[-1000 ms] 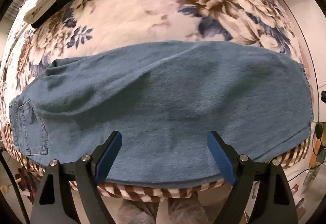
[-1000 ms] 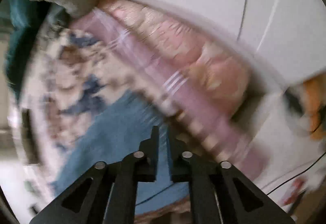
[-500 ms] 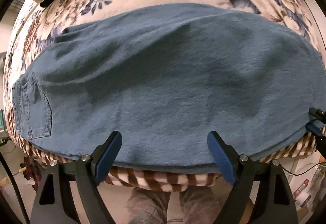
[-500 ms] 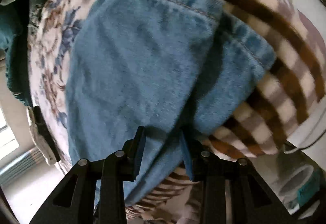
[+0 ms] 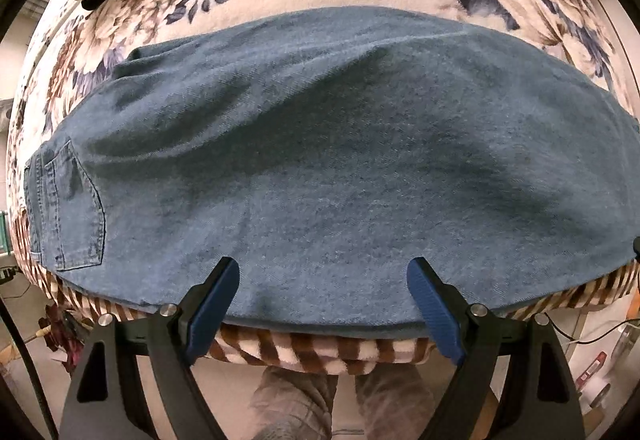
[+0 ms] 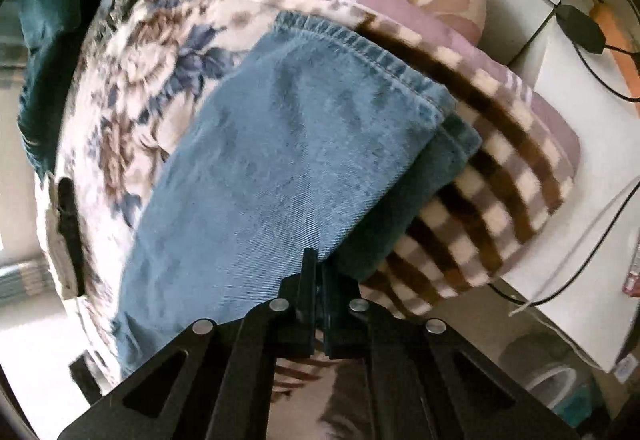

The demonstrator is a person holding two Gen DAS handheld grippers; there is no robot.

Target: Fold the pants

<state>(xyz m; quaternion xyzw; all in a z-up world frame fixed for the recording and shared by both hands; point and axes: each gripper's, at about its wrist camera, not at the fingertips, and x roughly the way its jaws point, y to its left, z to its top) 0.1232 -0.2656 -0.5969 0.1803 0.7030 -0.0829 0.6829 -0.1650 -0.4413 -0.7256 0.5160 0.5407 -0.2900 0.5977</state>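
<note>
- Right gripper (image 6: 318, 264) just clamped on jeans (image 6: 256, 168) near hem; lift both layers together.
- Left gripper (image 5: 323, 292) wide open, empty; pin mid-leg before folding.

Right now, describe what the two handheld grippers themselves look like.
The left gripper has black angular finger arms with triangular cut-outs, silver round pivot bolts, and ribbed dark blue pads on its fingertips. A thin black cable runs down the left edge of its view. The right gripper has the same black frame, cut-outs and silver bolts; its pads are hidden between the fingers.
</note>
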